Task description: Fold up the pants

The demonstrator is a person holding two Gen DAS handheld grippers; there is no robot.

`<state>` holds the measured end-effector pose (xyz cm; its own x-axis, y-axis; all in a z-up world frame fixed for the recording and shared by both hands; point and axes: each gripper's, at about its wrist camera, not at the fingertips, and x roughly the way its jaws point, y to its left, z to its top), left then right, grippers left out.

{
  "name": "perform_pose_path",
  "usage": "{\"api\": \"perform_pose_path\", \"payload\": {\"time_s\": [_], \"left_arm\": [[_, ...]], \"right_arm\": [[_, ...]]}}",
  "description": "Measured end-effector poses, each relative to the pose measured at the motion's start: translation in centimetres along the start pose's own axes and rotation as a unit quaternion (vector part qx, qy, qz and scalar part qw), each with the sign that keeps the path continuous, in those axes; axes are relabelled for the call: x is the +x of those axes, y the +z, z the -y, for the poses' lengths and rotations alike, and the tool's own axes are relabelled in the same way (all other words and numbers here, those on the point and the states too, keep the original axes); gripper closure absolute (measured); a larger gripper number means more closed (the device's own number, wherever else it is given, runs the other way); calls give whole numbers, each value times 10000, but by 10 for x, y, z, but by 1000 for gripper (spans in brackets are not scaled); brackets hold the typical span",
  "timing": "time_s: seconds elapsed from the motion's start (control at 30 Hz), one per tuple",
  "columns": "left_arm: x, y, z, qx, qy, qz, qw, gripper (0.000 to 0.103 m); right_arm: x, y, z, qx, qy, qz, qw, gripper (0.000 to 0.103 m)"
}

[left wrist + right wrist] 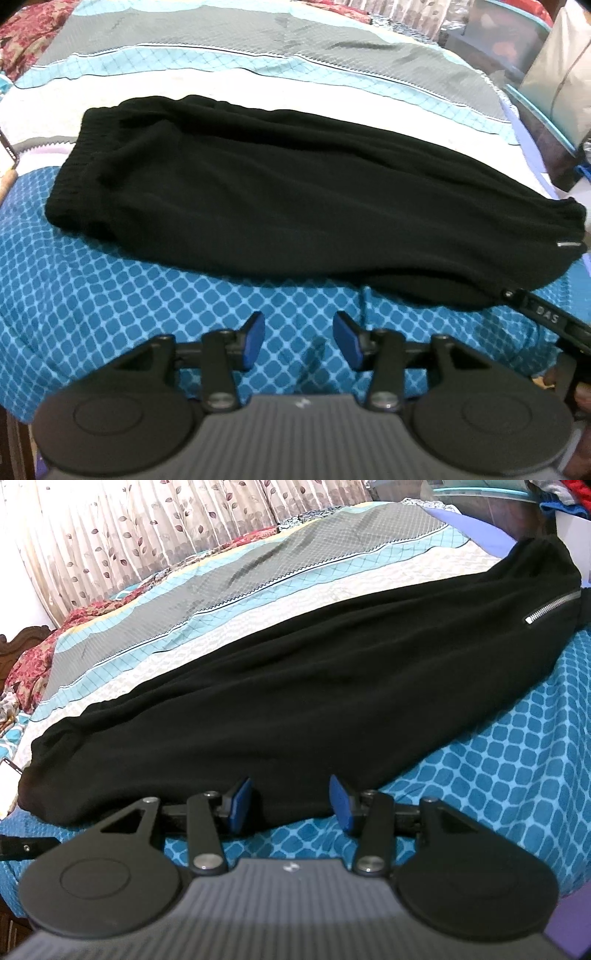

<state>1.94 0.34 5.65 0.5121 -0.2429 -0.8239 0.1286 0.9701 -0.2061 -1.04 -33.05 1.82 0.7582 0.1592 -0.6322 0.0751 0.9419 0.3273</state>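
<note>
Black pants [258, 199] lie flat on the bed, folded lengthwise leg on leg, ribbed cuffs at the left, waist with a silver zipper [554, 607] at the right. My left gripper [299, 341] is open and empty, hovering over the blue bedspread just short of the pants' near edge. My right gripper [290, 803] is open and empty, its blue pads [240, 805] at the near edge of the pants [314, 701]. The right gripper's finger also shows in the left wrist view [546, 314], next to the fabric.
The bed has a striped bedspread: blue checked [129, 295], white, grey [258, 565]. A floral blanket [33, 657] and curtain [129, 528] lie beyond. Boxes and bags [554, 81] stand at the bedside. A phone [9, 768] lies near the cuffs.
</note>
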Motion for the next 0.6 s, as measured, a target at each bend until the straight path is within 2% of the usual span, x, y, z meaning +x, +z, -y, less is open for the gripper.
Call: {"api": "perform_pose_path", "payload": {"time_s": [0.33, 0.6], "left_arm": [[-2, -5, 9, 157, -238, 42, 9996, 59], [-2, -3, 5, 87, -96, 91, 9999, 59]], "right_arm": [[1, -1, -5, -158, -135, -16, 9998, 53], [2, -1, -6, -233, -185, -39, 9996, 53]]}}
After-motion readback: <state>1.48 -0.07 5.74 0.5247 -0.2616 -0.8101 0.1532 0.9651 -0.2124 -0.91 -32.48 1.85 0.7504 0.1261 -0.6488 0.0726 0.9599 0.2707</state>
